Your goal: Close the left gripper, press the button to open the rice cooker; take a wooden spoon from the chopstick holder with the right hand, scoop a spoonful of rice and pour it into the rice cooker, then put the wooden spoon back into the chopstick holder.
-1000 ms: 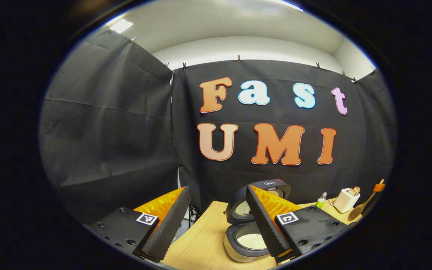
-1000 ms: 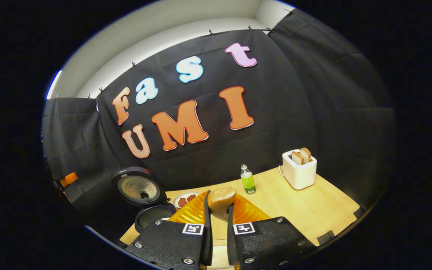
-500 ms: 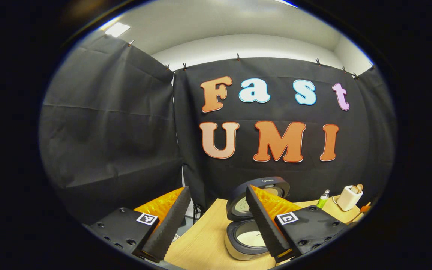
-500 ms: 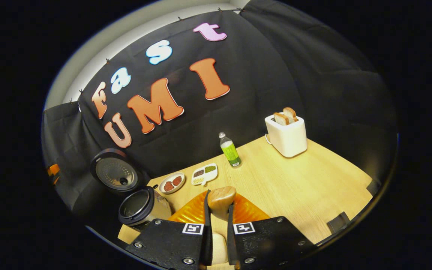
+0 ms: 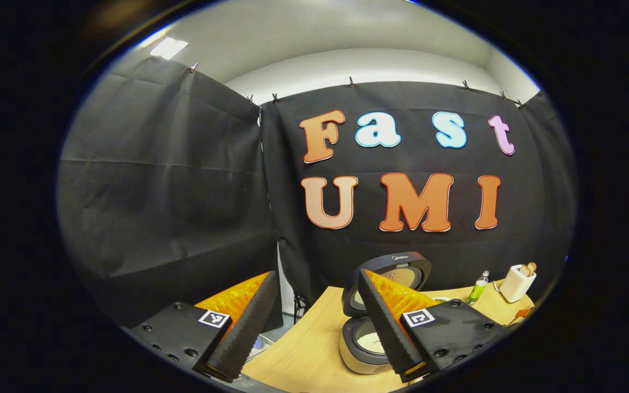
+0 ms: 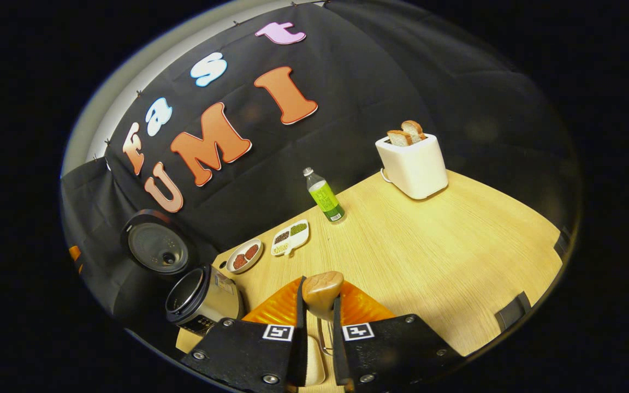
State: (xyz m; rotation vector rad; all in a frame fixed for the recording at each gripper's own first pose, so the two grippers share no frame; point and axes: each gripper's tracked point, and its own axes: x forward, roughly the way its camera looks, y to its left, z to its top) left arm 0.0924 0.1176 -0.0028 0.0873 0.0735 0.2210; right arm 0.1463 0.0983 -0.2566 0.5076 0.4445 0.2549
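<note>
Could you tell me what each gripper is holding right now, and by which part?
The right gripper is shut on the wooden spoon, gripping its handle just below the rounded end. The left gripper is open and holds nothing.

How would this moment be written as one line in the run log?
rice cooker: lid open, rice inside | right gripper: shut on wooden spoon, above table | left gripper: open, empty | stage: spoon not yet returned
</note>
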